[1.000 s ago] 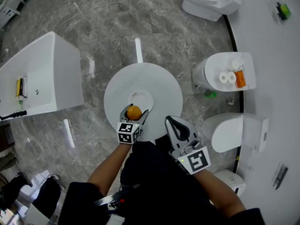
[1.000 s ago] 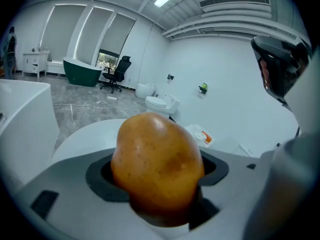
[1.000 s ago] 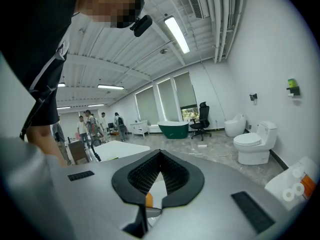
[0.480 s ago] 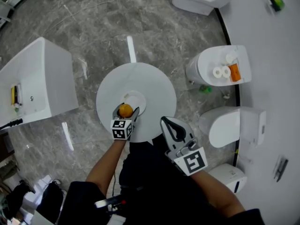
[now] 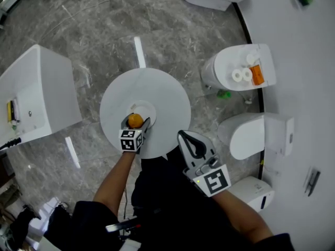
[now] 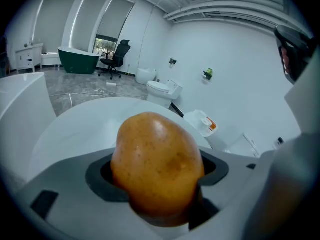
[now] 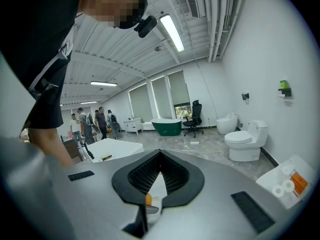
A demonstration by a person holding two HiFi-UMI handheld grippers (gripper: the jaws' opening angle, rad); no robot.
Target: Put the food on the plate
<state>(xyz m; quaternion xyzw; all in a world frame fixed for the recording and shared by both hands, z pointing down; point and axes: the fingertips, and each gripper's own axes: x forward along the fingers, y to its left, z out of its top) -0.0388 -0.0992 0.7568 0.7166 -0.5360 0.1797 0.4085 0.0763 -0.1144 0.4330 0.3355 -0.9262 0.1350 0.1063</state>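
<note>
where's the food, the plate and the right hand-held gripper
food [image 6: 157,166]: left gripper view, middle of its orange-brown skin
plate [image 5: 148,110]: head view, bare white part beside the food
right hand-held gripper [image 5: 181,135]: head view, at its closed fingertips

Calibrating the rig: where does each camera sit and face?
Head view: on the head, steeply down at table, plate; both forearms, grippers show.
Left gripper view: on left gripper, along jaws shut on food, toward toilets.
Right gripper view: on right gripper, along shut jaws toward a bathtub; torso, arm show.
Head and right gripper views share the paper rolls.
</note>
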